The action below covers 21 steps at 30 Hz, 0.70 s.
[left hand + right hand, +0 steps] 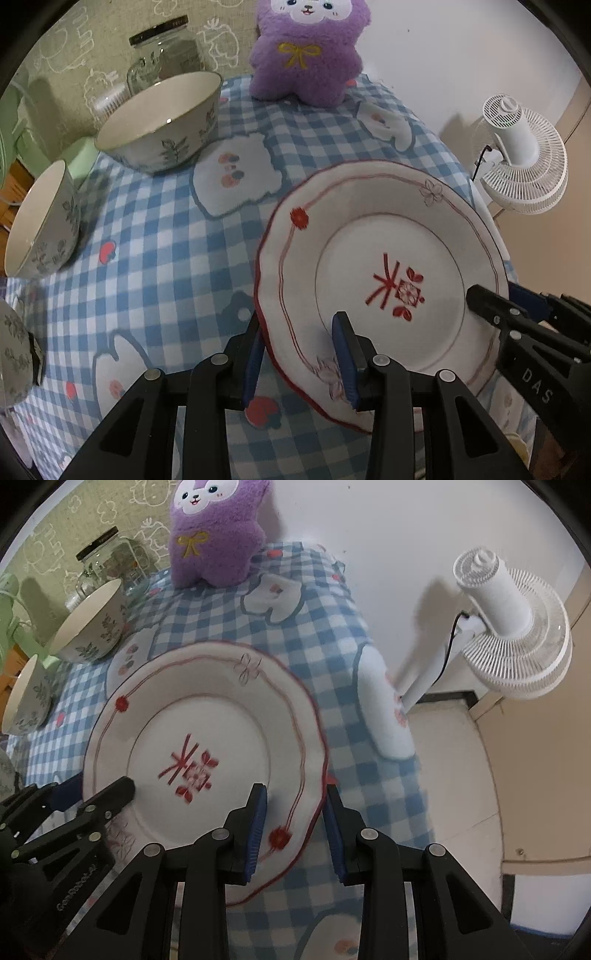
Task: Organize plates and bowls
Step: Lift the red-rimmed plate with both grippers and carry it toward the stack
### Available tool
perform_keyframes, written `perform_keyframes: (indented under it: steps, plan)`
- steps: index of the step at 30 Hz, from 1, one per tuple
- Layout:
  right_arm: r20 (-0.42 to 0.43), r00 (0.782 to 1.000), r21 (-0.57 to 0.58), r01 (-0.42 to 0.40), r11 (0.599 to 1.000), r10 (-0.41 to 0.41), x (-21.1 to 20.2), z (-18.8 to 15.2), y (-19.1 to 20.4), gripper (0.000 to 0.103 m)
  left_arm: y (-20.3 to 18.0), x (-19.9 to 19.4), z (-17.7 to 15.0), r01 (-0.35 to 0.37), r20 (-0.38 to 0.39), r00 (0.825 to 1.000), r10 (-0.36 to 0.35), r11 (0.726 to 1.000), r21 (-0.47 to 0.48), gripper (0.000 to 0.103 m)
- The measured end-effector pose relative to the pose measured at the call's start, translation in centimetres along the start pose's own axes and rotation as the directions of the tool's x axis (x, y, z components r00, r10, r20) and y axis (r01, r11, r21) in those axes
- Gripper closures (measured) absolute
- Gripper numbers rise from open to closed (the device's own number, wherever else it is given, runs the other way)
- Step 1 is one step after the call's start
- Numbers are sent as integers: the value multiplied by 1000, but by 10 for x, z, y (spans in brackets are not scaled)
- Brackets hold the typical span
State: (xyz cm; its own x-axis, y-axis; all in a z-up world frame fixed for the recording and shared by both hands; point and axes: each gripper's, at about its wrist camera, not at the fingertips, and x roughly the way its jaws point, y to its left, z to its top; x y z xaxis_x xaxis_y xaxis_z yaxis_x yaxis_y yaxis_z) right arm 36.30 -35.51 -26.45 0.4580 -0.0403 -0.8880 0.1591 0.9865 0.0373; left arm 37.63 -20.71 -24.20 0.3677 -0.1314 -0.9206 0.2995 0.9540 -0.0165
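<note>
A white plate (380, 243) with red trim and a red motif hangs tilted above the checked tablecloth (155, 266). My left gripper (299, 354) is shut on its left rim, one finger over it and one under. My right gripper (295, 823) is shut on its right rim (295, 738) the same way; it also shows in the left wrist view (517, 314). Two leaf-patterned bowls stand at the left: a large one (162, 122) and a smaller one (40, 221). A third patterned bowl (11, 354) shows at the left edge.
A purple plush toy (306, 48) sits at the table's far edge. A glass jar (162, 51) stands behind the large bowl. A white fan (517, 627) stands on the floor right of the table. The table's right edge drops off beside the plate.
</note>
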Motion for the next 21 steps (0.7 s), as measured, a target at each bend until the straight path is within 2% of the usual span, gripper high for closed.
perform_keyframes:
  steps: [7,14,18,21]
  plan:
    - [1,1000,-74,-10,997,10,6,21,0,69,4,9,13,13,-11,1000,-13,999,47,66]
    - [-20,1000,-109,-5,994,3,16,24,2,68,6,15,21,28,-16,1000,-27,995,91,67]
    - [-41,999,-171,-2,985,-6,20,26,8,62,4,16,22,21,-13,1000,-19,993,120,67]
    - [-42,999,-186,14,982,-22,22,27,11,62,2,16,21,11,-7,1000,-10,991,131,66]
